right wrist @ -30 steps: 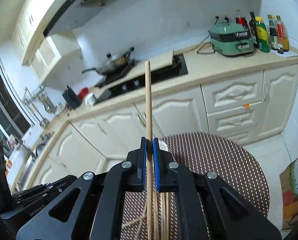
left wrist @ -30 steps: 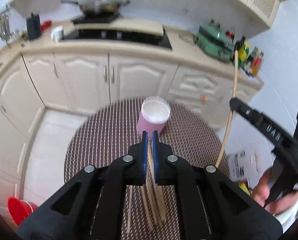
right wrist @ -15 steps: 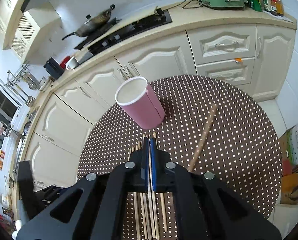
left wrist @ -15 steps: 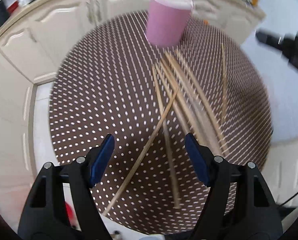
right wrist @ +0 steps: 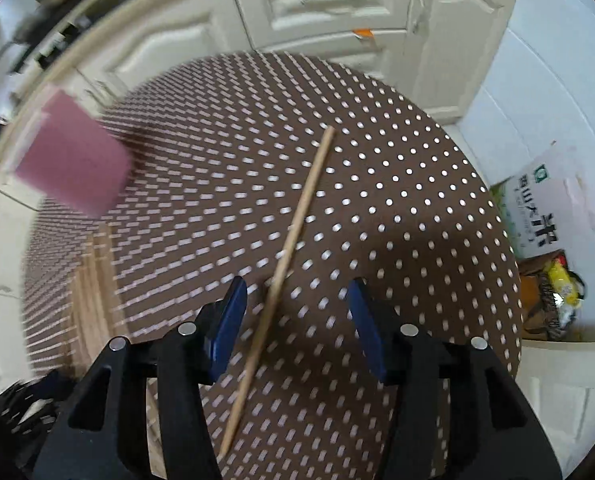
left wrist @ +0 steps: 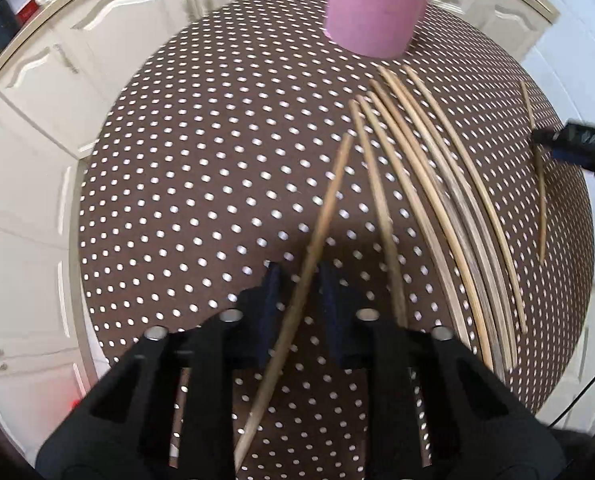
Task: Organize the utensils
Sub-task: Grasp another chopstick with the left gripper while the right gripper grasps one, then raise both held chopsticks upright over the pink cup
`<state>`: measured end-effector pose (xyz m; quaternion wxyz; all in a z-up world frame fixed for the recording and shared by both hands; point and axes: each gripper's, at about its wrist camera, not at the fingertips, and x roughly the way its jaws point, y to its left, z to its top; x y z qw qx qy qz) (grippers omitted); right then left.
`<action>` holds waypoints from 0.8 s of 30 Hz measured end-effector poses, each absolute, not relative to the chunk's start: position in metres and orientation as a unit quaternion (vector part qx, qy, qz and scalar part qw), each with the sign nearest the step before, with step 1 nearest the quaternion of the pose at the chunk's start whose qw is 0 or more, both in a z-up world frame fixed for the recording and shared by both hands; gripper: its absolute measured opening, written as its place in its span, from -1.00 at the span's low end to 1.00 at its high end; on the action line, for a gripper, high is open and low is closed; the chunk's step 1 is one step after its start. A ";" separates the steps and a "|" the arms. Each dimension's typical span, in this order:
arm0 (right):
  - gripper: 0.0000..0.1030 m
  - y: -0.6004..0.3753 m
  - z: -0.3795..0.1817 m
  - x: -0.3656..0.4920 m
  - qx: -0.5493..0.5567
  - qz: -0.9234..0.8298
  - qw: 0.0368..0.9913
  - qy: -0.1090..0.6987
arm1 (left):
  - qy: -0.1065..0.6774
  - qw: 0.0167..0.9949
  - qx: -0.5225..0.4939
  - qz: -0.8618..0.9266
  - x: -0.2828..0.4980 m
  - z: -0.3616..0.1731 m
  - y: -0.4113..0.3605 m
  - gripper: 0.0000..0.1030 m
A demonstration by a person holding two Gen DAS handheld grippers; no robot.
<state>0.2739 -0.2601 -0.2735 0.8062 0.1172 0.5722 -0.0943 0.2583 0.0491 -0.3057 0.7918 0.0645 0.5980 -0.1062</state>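
— Where were the chopsticks?

— Most lay in a loose bundle (left wrist: pixel 437 200) on the round brown dotted table (left wrist: pixel 197 180), just below the pink cup (left wrist: pixel 377 4), which stood upright near the far edge. One chopstick (left wrist: pixel 321 224) lay apart, slanting off to the left of the bundle.

— And the left gripper (left wrist: pixel 299 280)?

— Pointed steeply down over that stray stick, its jaws closing with the stick between them — a narrow gap showed on each side, so the pads were not yet pressing.

— The right gripper (right wrist: pixel 293 300)?

— Its jaws were opening, spread wide on both sides of a single chopstick (right wrist: pixel 293 236) lying flat on the table, well apart from the bundle. The cup looked blurred at the left of that view.
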 end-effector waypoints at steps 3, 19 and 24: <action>-0.85 -0.251 -0.274 0.282 0.097 -0.085 0.811 0.571 | 0.610 0.788 0.017 -0.079 0.273 -0.304 0.063 -0.85; -0.92 -0.248 -0.187 0.284 0.178 -0.009 0.854 0.489 | 0.558 0.824 -0.090 -0.038 0.319 -0.233 0.083 -0.89; -0.92 -0.235 -0.147 0.295 0.193 0.014 0.875 0.443 | 0.529 0.843 -0.090 -0.040 0.315 -0.197 0.074 -0.89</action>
